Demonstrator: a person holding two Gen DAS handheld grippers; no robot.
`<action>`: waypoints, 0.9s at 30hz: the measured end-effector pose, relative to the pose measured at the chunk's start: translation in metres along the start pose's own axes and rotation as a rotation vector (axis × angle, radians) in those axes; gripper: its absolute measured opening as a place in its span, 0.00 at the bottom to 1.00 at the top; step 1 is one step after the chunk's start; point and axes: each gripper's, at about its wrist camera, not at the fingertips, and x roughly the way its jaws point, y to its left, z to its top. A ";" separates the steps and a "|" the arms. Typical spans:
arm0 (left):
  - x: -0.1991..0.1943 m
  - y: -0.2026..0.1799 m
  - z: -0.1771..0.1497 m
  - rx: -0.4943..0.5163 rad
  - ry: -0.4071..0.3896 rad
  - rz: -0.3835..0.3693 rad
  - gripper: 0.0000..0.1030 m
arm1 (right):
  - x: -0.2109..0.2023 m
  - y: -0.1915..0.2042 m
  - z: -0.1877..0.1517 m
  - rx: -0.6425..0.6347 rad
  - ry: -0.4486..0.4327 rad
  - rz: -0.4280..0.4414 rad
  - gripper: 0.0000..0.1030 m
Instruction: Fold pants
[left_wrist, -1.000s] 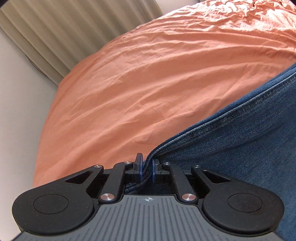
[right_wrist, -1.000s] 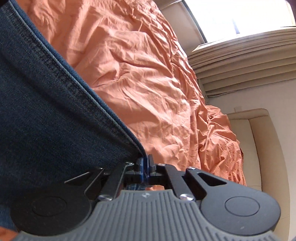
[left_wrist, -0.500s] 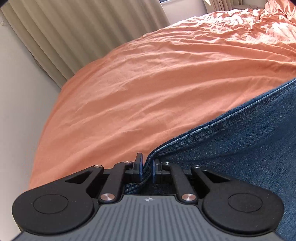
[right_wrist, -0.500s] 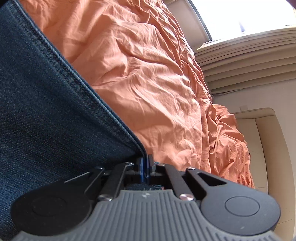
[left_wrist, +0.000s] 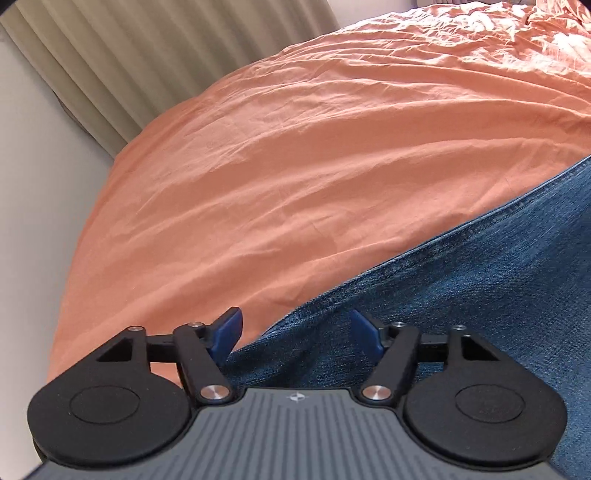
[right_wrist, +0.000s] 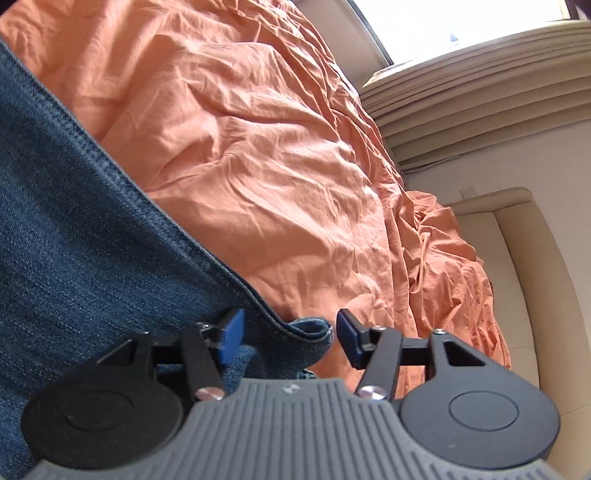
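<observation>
Both grippers' fingers (left_wrist: 225, 328) released, opening; jeans (right_wrist: 74, 229) edge between.

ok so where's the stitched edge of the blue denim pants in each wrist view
Left wrist view: the stitched edge of the blue denim pants runs diagonally from the right side down to between the opening left gripper jaws, untouched by them.
Right wrist view: the edge runs from upper left down to a folded corner between the opening right gripper jaws, unpinched.
Shared landmark: the wrinkled orange bedsheet under the pants.
</observation>
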 end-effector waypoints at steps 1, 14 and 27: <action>-0.005 0.002 0.001 -0.003 0.002 -0.016 0.80 | -0.008 -0.006 0.000 0.044 0.002 0.024 0.51; -0.111 0.126 -0.075 -0.421 0.026 -0.178 0.80 | -0.216 0.056 0.015 0.474 -0.143 0.627 0.50; -0.074 0.192 -0.252 -1.112 -0.021 -0.405 0.80 | -0.334 0.206 0.035 0.678 -0.202 0.946 0.50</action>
